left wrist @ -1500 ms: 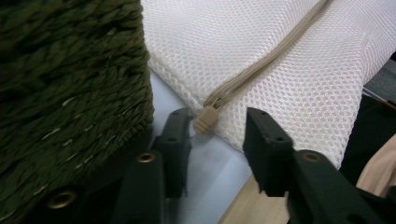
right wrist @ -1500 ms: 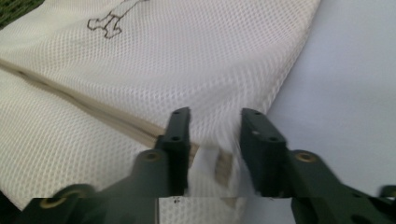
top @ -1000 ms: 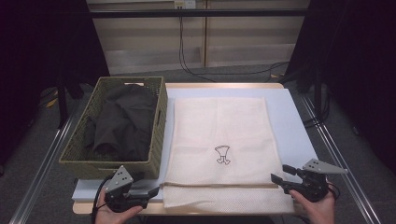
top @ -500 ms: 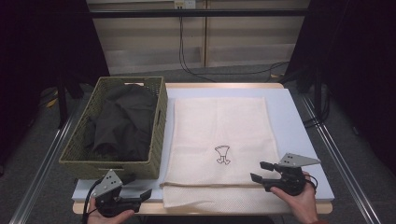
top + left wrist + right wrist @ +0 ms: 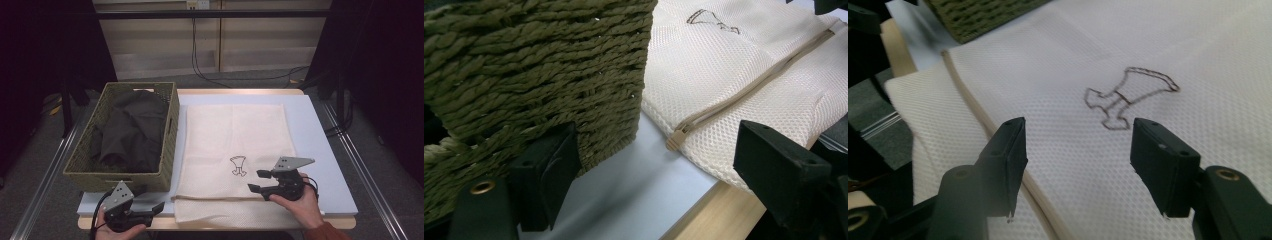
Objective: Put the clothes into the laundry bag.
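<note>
A cream mesh laundry bag (image 5: 235, 140) lies flat on the pale board, with a small dark logo (image 5: 239, 165) (image 5: 1128, 97) on it. Its zipper (image 5: 744, 92) runs along the near edge, and the pull (image 5: 675, 139) rests close to the basket corner. My right gripper (image 5: 255, 181) (image 5: 1078, 150) hovers open over the bag just right of the logo. Its jaws have just been closing a little, with nothing pressed between them. At the table's near left corner, beside the basket, my left gripper (image 5: 157, 207) (image 5: 659, 170) is open and holds nothing.
A woven olive basket (image 5: 80, 165) (image 5: 534, 75) with dark clothing (image 5: 132, 130) in it stands left of the bag. The pale board (image 5: 320, 135) lies on a wooden table (image 5: 719, 215). Cables run along the floor behind the table.
My right gripper has moved left from the board's near right edge to above the bag beside the logo. The left gripper has stayed about where it was.
</note>
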Demonstrator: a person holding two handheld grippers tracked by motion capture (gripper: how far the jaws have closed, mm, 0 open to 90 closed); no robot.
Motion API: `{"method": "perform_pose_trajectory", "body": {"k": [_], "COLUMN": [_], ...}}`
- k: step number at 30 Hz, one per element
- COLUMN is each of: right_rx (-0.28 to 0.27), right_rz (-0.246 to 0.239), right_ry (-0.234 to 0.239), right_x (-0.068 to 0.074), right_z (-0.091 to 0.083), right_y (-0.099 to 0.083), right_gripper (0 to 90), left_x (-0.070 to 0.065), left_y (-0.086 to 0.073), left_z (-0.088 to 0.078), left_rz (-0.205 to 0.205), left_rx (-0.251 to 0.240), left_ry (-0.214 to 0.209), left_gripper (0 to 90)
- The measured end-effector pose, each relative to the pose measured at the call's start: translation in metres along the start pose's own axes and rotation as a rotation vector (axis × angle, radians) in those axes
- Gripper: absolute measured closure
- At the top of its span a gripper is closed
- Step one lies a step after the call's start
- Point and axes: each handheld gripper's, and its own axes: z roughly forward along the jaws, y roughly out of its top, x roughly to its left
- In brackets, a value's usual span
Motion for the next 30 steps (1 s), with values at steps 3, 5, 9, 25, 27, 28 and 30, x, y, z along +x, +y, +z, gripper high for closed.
{"method": "perform_pose_trajectory", "body": {"k": [3,5,9,25,27,28,30], "right_rx": [0.032,0.05,0.081,0.176,0.168,0.163,0.156], "right_rz": [-0.029,-0.049,-0.081,-0.117,-0.111,-0.113,-0.099], "right_ry": [0.03,0.044,0.092,0.065,0.061,0.061,0.063], "right_x": [0.006,0.007,0.01,0.009,0.008,0.008,0.007], "right_z": [0.009,0.016,0.032,0.049,0.048,0.048,0.048], "right_y": [0.009,0.012,0.012,-0.013,-0.014,-0.015,-0.015], "right_gripper": [42.0,49.8,53.6,44.3,46.3,46.8,50.7], "left_x": [0.0,0.0,0.0,0.001,0.001,0.001,0.001], "left_y": [0.0,0.0,0.0,0.001,0.0,0.0,0.001], "left_z": [0.0,-0.001,-0.001,-0.001,0.0,0.0,0.0], "left_rz": [0.004,-0.001,-0.001,-0.013,-0.014,-0.005,-0.007], "left_rx": [0.003,0.002,-0.001,0.001,0.009,0.01,0.008], "left_ry": [-0.002,-0.001,-0.003,-0.013,-0.01,-0.009,-0.012], "left_gripper": [19.3,19.4,19.3,17.6,17.6,17.6,17.5]}}
